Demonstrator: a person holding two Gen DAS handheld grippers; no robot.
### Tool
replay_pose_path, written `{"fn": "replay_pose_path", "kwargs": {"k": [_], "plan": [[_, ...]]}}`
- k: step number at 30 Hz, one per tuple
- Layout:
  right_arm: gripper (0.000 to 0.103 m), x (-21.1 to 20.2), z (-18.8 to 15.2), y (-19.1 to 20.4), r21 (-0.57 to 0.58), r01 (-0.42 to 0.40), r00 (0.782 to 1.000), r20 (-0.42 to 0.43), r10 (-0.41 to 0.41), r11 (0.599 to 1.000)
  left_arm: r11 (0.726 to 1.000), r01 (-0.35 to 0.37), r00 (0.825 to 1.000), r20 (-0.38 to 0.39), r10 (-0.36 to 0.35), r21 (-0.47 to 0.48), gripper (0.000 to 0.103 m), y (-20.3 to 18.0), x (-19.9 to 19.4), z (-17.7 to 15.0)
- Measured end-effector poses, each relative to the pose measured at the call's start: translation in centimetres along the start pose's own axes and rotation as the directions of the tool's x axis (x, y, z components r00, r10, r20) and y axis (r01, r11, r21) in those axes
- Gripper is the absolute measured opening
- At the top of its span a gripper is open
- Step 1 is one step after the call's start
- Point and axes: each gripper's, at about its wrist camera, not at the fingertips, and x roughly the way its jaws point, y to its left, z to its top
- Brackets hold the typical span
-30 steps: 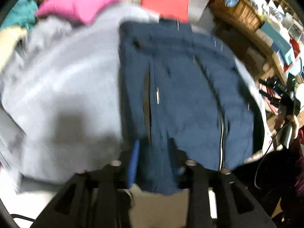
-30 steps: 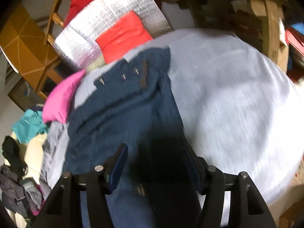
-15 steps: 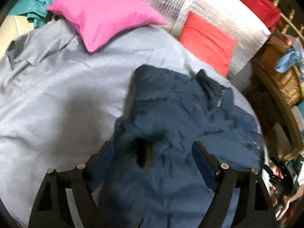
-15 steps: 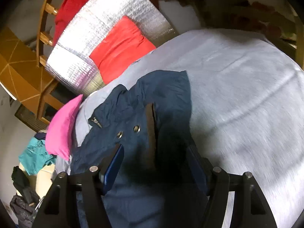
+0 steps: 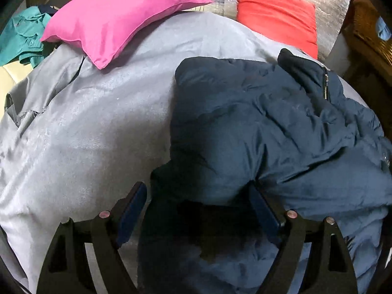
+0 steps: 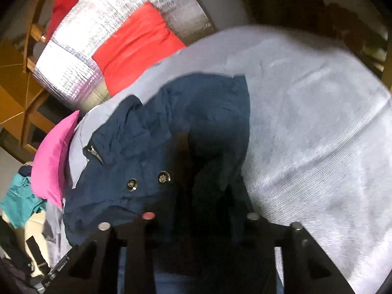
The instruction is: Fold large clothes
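Observation:
A navy padded jacket (image 5: pixel 257 127) lies crumpled on the grey bed cover (image 5: pixel 93 127). Its collar and zip point toward the red pillow. My left gripper (image 5: pixel 198 208) hovers over the jacket's near edge. Its jaws are opening wide, and the fabric lies loose between the blue pads (image 5: pixel 132 208). In the right wrist view the jacket (image 6: pixel 152 147) shows two snap buttons. My right gripper (image 6: pixel 199 218) is closing on a dark bunch of jacket fabric. That fabric rises between the fingers and hides the pads.
A pink pillow (image 5: pixel 115 17) and a red pillow (image 5: pixel 276 17) lie at the head of the bed, against a silver foil panel (image 6: pixel 80 49). Teal clothing (image 5: pixel 19 39) is heaped off the left edge. Wooden furniture (image 5: pixel 367 39) stands at the right. Bare grey cover (image 6: pixel 318 134) spreads right of the jacket.
Both grippers moved forward over the jacket toward the pillows. The left jaws widened and let go of the fabric. The right jaws narrowed onto a bunch of jacket, which now covers the pads.

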Motion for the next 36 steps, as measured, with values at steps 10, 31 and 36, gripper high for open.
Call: {"fn": "replay_pose_path", "kwargs": {"k": [10,31,36], "plan": [[0.064,-0.6,1.3,-1.0,0.062,-0.054,0.999,0.004,0.054,0.997,0.993,0.101,0.990,0.100,-0.094,-0.061,0.086,2.7,-2.9,1.5],[0.037,1.1,2.8,0.1,0.085,-0.050,0.996,0.075,0.043,0.995,1.000,0.015,0.999,0.028,-0.015,-0.005,0.087,1.6,-0.1,1.5],[0.045,2.7,1.9,-1.4,0.160,-0.039,0.999,-0.004,0.040,0.986,0.998,0.046,0.999,-0.019,-0.047,-0.044,0.087,2.4,-0.2,1.3]]}}
